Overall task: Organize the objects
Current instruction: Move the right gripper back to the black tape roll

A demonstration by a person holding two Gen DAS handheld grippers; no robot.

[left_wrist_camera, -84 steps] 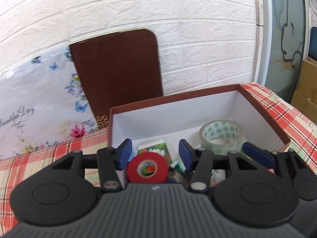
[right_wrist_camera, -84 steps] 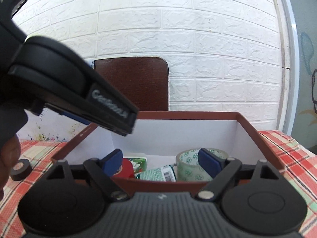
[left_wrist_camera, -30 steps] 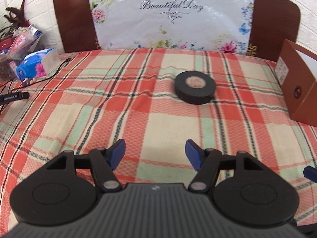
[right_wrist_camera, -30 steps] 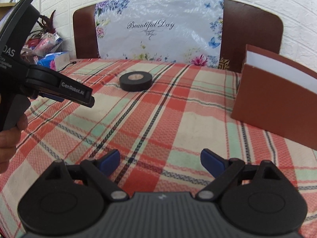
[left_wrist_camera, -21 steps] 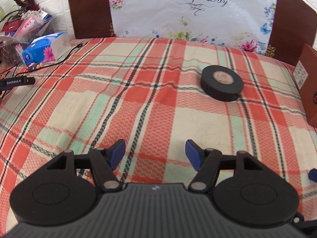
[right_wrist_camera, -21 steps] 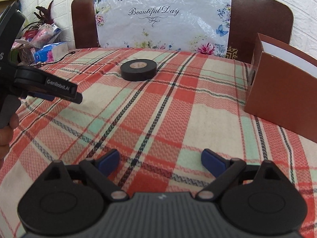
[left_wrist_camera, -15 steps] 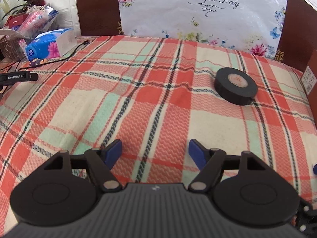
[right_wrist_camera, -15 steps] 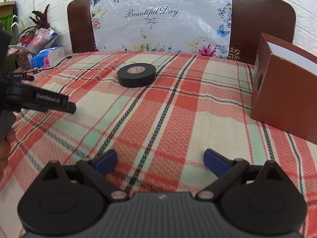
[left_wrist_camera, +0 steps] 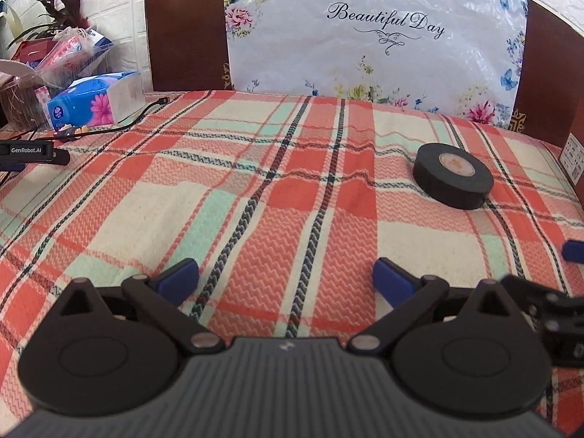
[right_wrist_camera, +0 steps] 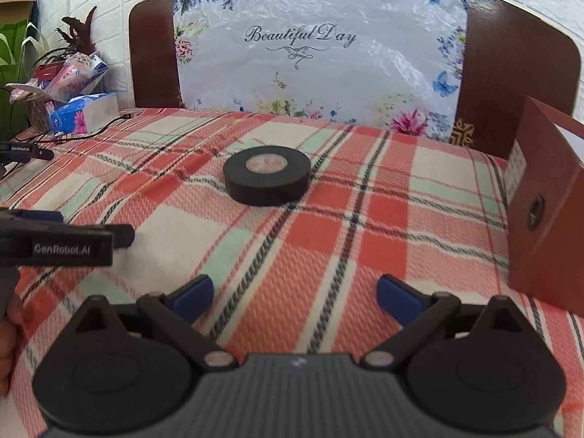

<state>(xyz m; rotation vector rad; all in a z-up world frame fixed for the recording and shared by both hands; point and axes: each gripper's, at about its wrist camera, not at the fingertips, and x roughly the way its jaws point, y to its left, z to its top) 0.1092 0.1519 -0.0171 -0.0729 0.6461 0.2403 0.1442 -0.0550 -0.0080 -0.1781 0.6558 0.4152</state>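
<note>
A black roll of tape [left_wrist_camera: 453, 181] [right_wrist_camera: 266, 175] lies flat on the plaid tablecloth [left_wrist_camera: 255, 182]. In the left wrist view it sits to the far right of my left gripper [left_wrist_camera: 286, 280], whose jaws are opening with only cloth between them. My right gripper [right_wrist_camera: 295, 297] stands open and empty, with the roll straight ahead of it and well apart. The brown box [right_wrist_camera: 540, 211] stands at the right edge of the right wrist view, its inside hidden. The left gripper's side [right_wrist_camera: 62, 244] shows at the left of that view, and a blue fingertip [left_wrist_camera: 573, 250] of the right gripper shows at the left wrist view's right edge.
A chair back with a flowered "Beautiful Day" cover [left_wrist_camera: 376, 33] [right_wrist_camera: 317, 51] stands behind the table. At the far left are a blue tissue pack [left_wrist_camera: 91, 100] [right_wrist_camera: 84, 111], a cable, a black device [left_wrist_camera: 27, 151] and a plant with packets.
Both grippers left the box, swung left and now face the table. The black roll has come closer in the right wrist view. The left jaws have spread wider.
</note>
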